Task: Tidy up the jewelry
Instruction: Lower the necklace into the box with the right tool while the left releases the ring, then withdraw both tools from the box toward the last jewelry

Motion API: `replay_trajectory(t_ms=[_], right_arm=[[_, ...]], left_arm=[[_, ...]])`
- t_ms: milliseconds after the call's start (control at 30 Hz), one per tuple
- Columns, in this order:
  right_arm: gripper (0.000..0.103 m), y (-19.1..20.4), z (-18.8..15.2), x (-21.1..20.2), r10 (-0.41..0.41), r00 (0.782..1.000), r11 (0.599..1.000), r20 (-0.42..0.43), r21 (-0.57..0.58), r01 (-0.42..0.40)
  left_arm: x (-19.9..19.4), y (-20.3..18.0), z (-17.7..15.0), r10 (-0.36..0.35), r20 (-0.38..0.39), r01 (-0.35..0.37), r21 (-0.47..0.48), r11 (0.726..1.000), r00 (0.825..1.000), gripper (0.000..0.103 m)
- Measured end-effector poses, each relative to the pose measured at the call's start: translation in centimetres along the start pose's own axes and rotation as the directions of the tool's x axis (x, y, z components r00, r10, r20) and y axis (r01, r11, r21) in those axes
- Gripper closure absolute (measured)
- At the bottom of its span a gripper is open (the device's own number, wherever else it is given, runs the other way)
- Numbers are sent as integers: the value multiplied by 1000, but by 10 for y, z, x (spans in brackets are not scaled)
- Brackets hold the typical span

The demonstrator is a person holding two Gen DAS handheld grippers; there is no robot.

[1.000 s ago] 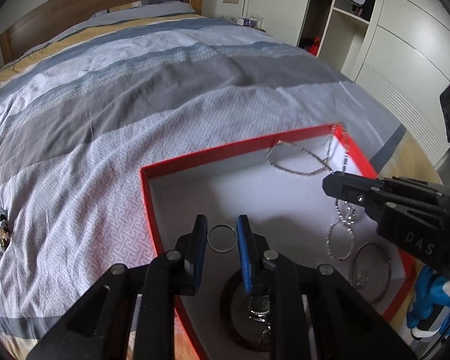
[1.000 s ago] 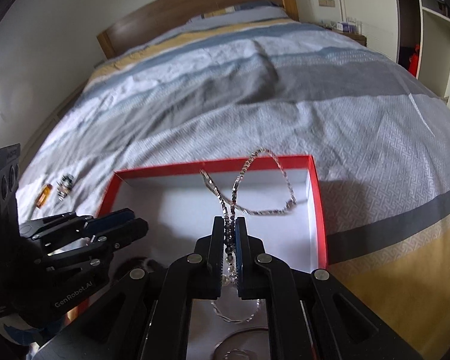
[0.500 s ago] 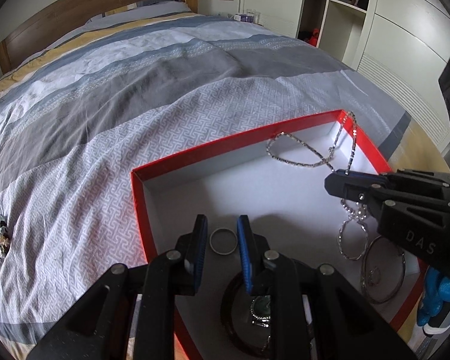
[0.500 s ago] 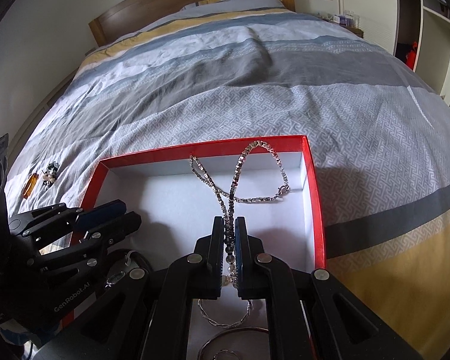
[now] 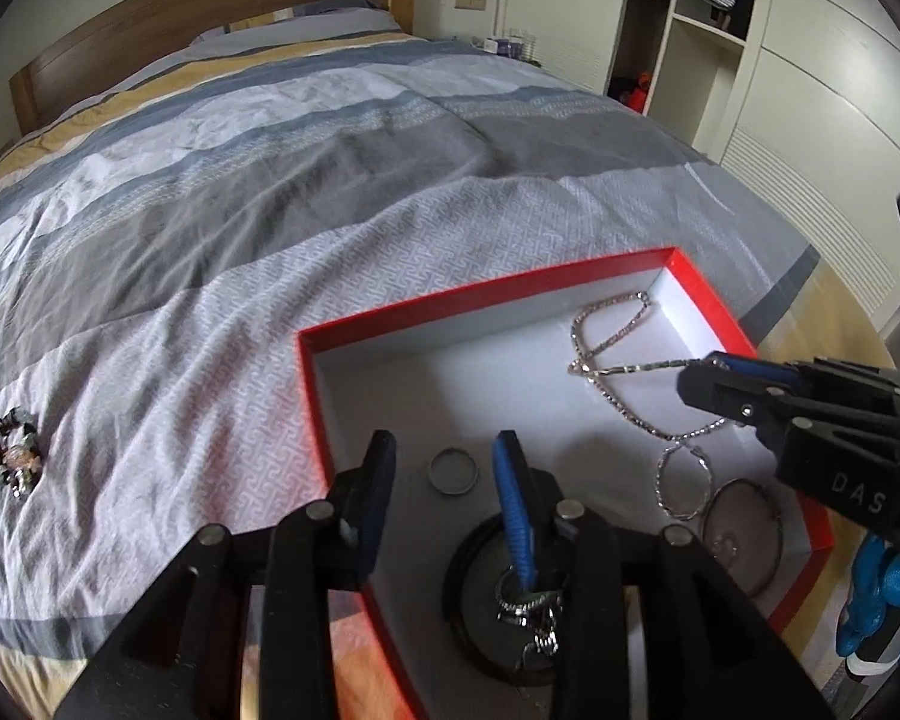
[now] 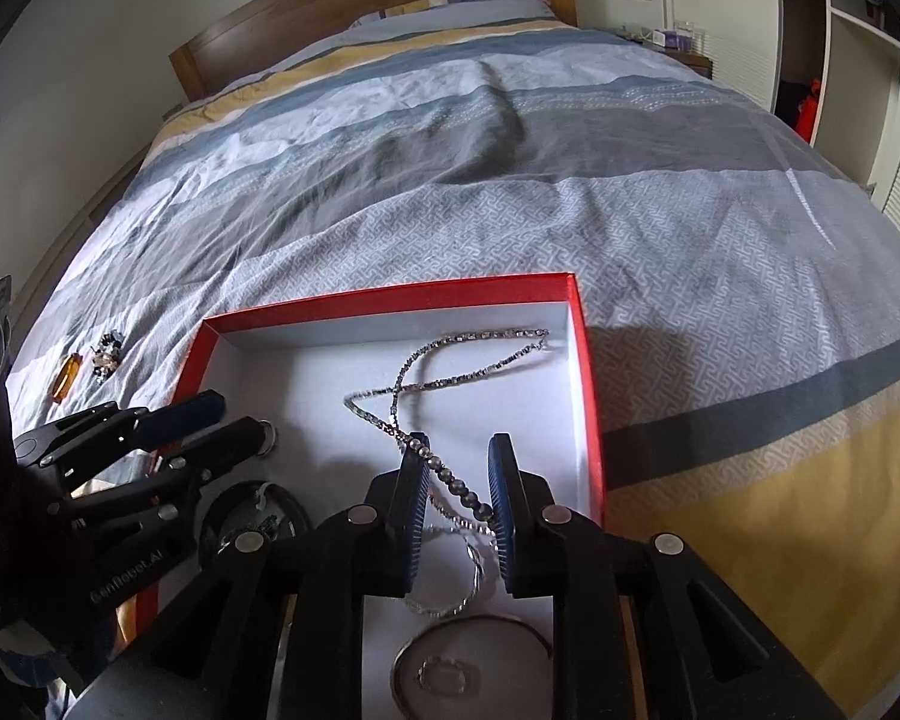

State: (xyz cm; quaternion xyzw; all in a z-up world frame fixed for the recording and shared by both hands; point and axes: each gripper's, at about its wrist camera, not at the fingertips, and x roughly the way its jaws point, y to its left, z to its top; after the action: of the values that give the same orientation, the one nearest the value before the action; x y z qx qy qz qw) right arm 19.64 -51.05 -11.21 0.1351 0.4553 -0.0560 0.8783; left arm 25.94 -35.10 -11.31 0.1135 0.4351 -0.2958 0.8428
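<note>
Releasing: right tool [image 6: 457, 495] jaws opening around the silver chain necklace [image 6: 450, 369] in the red box [image 6: 588, 396]; left tool [image 5: 444, 483] opening, empty; next, fetch the beaded bracelet [image 5: 17, 459] lying on the bed [image 5: 210, 276].

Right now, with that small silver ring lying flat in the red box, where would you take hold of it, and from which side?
Probably by its rim, from above. The ring lies flat on the floor of the red box, so nothing can slip underneath. It sits just ahead of the left gripper, whose jaws are opening with nothing between them. Lower one jaw inside the ring and one outside, then pinch the band.
</note>
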Motion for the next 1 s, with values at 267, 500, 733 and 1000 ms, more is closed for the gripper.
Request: replay_trajectory(t_ms=[267, 500, 733, 1000], right_arm=[[81, 5, -8, -30, 17, 1000, 1000, 19, 19, -17], [78, 14, -19, -58, 33, 999, 999, 37, 27, -34], [74, 23, -37, -92, 42, 997, 998, 63, 40, -45], [72, 36, -59, -133, 48, 993, 998, 104, 43, -52]], left_arm=[[-37, 0, -9, 10, 18, -10, 0, 1000, 1000, 70], [-74, -9, -15, 8, 48, -8, 11, 1000, 999, 70], [-112, -15, -28, 17, 72, -17, 4, 1000, 997, 64], [-153, -22, -51, 27, 97, -27, -1, 1000, 995, 63]])
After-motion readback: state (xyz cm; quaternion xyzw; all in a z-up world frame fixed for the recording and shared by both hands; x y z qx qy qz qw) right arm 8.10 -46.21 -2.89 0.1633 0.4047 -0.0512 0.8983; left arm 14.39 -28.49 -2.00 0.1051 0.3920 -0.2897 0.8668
